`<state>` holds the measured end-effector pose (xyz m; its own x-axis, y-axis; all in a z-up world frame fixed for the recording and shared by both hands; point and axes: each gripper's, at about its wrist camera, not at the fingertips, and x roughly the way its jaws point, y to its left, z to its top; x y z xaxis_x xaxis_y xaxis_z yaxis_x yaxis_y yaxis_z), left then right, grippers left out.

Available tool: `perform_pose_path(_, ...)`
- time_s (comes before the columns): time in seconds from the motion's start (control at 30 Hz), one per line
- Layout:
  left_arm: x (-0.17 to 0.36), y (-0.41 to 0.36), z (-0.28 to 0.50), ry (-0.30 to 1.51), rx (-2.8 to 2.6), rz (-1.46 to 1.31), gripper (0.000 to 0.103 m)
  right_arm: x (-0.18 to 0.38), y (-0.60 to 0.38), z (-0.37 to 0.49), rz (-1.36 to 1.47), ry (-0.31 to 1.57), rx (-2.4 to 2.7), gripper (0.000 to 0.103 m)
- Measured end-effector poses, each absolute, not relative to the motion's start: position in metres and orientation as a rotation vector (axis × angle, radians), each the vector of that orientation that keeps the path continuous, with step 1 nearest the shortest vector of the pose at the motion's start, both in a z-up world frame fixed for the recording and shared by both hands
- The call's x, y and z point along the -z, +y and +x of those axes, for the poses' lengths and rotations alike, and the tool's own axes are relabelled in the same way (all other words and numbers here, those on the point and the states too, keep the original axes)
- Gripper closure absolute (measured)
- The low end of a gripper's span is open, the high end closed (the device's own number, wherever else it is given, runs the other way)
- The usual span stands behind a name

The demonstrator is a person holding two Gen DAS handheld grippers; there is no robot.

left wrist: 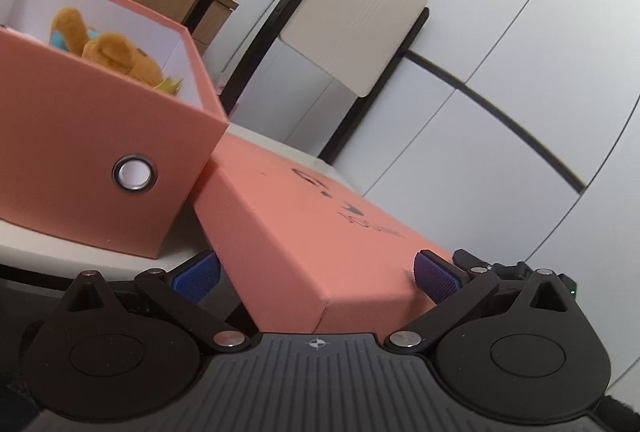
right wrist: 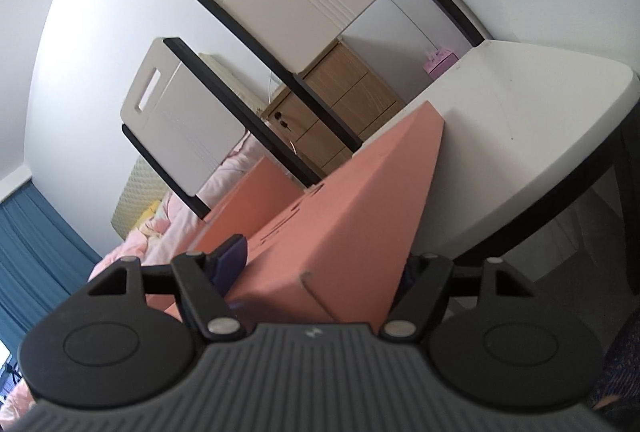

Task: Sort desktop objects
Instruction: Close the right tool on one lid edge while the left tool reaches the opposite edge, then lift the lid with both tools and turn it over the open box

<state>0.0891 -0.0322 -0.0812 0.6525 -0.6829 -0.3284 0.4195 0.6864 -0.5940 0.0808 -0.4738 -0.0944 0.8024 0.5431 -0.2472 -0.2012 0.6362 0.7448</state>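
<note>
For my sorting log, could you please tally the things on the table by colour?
Salmon-pink: 2, the open storage box and the flat lid, gripped by left gripper and right gripper.
Orange-brown: 1, the plush toy inside the box.
Total: 3.

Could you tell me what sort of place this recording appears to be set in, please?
Most likely a bedroom at home. A rumpled pink quilt lies on a bed, a lockable wooden drawer cabinet stands behind the white table, and a blue curtain hangs nearby.
</note>
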Motion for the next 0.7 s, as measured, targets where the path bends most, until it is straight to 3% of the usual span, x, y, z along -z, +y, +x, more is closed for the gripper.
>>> perform_pose_path(0.43,0.063,-0.025,0.083,0.54,0.662,-0.514,0.0,0.07,-0.467,0.064,0.781,0.427,-0.458,0.036)
perform_pose_path(0.5,0.055,-0.024,0.076,0.464,0.701,-0.491,0.0,0.066,-0.465,0.061,0.754,0.412,-0.45,0.036)
perform_pose_path(0.6,0.042,-0.024,0.064,0.358,0.75,-0.445,0.0,0.054,-0.453,0.056,0.629,0.391,-0.461,0.05)
perform_pose_path(0.63,0.037,-0.026,0.06,0.346,0.75,-0.422,0.0,0.053,-0.452,0.055,0.643,0.39,-0.472,0.06)
perform_pose_path(0.7,0.036,-0.029,0.056,0.344,0.728,-0.389,0.0,0.057,-0.45,0.057,0.691,0.433,-0.421,0.065)
